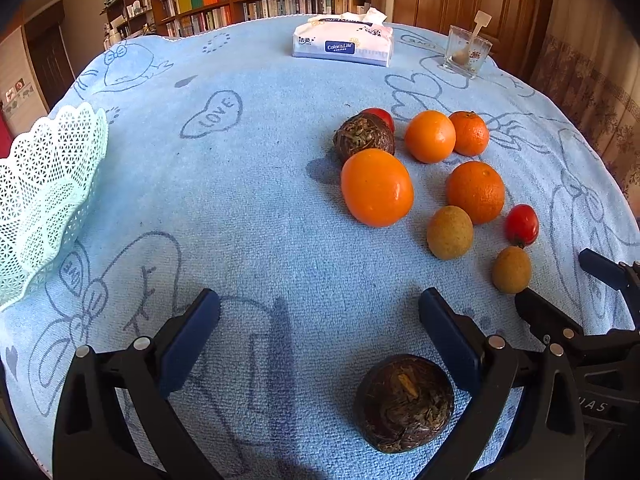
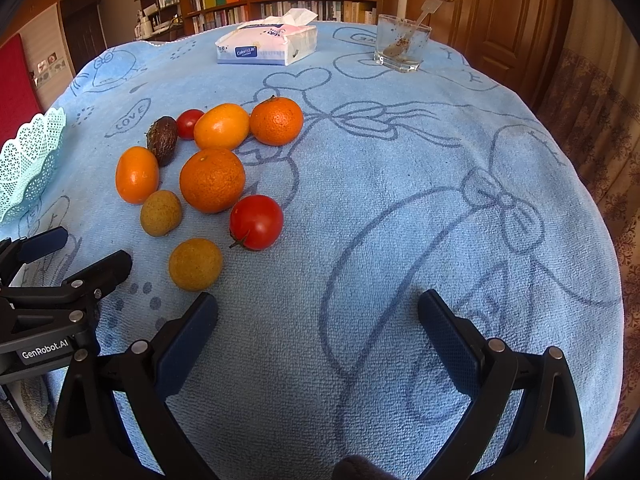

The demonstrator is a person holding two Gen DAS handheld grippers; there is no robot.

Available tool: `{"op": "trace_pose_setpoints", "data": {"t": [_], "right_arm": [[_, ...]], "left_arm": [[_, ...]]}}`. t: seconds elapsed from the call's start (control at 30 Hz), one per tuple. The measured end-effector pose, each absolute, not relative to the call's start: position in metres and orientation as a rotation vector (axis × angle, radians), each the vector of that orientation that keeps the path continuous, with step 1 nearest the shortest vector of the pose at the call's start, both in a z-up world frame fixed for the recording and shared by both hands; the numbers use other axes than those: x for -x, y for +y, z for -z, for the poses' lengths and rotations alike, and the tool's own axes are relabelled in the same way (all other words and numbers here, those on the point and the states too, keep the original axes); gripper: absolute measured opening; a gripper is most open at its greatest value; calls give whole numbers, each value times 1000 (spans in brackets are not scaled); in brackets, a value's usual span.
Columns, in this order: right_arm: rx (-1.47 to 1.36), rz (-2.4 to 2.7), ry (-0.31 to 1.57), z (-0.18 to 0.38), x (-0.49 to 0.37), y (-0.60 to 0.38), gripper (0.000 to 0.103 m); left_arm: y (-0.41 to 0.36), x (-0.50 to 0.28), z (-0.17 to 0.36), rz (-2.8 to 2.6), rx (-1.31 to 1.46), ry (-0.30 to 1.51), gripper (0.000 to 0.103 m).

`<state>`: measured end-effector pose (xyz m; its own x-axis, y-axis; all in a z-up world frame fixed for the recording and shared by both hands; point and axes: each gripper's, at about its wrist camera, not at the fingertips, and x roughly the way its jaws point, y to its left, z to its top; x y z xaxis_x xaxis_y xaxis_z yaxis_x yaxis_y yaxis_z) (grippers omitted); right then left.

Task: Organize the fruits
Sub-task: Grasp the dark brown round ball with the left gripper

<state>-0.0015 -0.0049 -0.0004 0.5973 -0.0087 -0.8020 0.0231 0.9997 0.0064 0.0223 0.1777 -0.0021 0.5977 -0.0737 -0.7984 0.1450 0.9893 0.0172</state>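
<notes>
The table (image 1: 248, 208) under its blue towel is broad, and the mint basket (image 1: 44, 196) stands at its left edge, well apart from the fruit cluster. I'd judge rolling the main risk: the dark round fruit (image 1: 404, 402) lies loose between the fingers of the left claw (image 1: 320, 320), off-centre, just beside the right-hand finger, so a lopsided squeeze could squirt it out. The left claw is spread wide, gripping nothing. The right claw (image 2: 318, 320), farther from the basket, is also spread and empty over bare towel, a small brown fruit (image 2: 195, 264) just beside its left fingertip.
</notes>
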Motion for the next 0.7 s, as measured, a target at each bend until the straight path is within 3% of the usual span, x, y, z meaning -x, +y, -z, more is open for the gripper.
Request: {"op": "trace_pose_setpoints", "data": {"t": [0.7], "right_arm": [[-15, 16, 932, 0, 3, 1, 98]], "left_arm": [[188, 38, -24, 225, -132, 843, 98]]}}
